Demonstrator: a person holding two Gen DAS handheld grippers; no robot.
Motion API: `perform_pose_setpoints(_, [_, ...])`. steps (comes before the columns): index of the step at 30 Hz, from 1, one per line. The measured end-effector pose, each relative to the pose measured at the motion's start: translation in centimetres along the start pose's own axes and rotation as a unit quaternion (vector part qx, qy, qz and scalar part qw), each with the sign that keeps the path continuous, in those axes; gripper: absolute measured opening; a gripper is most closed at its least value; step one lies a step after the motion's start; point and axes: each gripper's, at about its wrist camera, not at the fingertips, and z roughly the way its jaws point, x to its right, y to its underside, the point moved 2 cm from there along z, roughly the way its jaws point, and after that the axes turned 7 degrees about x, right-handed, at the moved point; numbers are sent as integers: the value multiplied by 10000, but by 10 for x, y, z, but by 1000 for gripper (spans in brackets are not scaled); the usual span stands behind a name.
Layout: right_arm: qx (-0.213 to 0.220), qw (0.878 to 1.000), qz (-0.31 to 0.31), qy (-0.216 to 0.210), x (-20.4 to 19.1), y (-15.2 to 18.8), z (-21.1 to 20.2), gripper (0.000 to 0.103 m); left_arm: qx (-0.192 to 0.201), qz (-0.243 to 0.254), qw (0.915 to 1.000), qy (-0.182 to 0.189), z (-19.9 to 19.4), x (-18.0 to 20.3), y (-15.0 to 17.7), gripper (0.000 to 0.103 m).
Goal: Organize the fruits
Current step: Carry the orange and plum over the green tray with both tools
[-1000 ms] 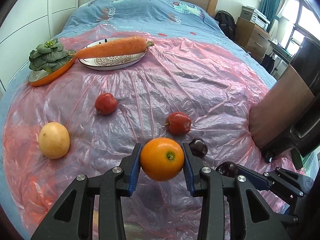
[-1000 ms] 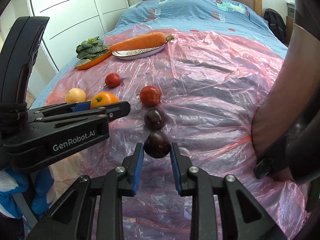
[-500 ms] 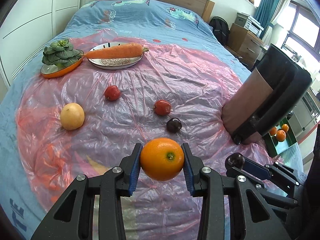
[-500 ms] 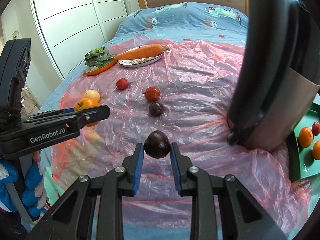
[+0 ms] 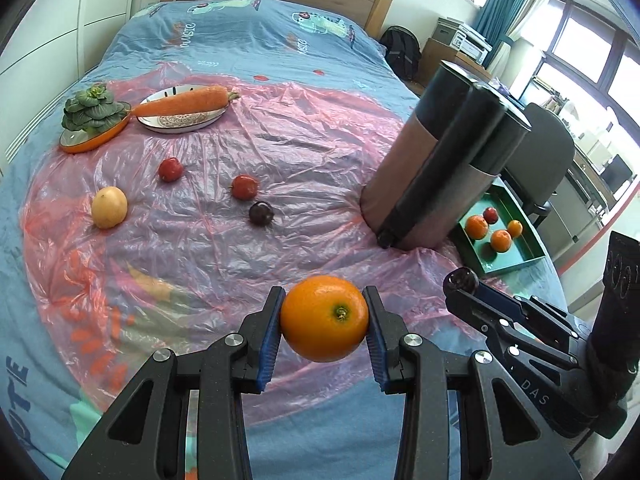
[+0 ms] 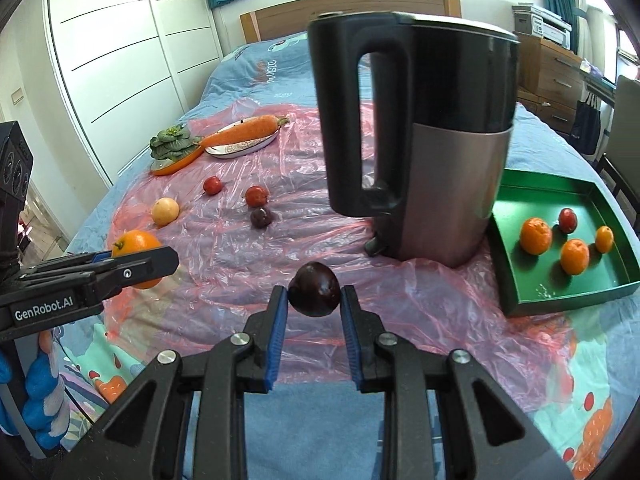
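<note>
Orange skin fills the gap between the blue pads of the left gripper [image 5: 324, 322]: it is closed onto an orange [image 5: 324, 318], held in the air on the near side of the kettle [image 6: 420, 132]. The right gripper [image 6: 314, 306] is likewise closed, on a dark plum [image 6: 315, 289], also lifted clear of the plastic sheet [image 6: 312, 184], just in front of the kettle's base.

To the right of the kettle sits the green tray [image 6: 532, 292], which already holds four fruits: three oranges of differing size and one dark red fruit [image 6: 567, 219]. Judging from that, the tray is the collecting place, and the sorting is roughly half done, with two more pieces in hand and on their way.

Left of the kettle, four fruits remain loose on the sheet: a dark plum [image 6: 261, 217] nearest it, a red fruit [image 6: 256, 195] just behind that, another red fruit [image 6: 212, 185] farther left, and a pale yellow fruit [image 6: 165, 211] farthest out.

Beyond these, well away from the kettle, a carrot [image 6: 240, 130] lies across a patterned plate [image 6: 240, 148] and leafy greens [image 6: 172, 144] rest on an orange dish [image 6: 176, 164]; being vegetables, they probably stay put.
</note>
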Motion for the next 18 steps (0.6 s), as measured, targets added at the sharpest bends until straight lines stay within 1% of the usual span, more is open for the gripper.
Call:
perform_pose_setpoints(8, [183,9987,360,320,51,6,-32,37,-89,396,9985,379,-2,61,-1,33])
perform_pose_setpoints(18, [417,9916,885,844,139,8,-60,37,-342,1013,9909,813,26,150,-1,33])
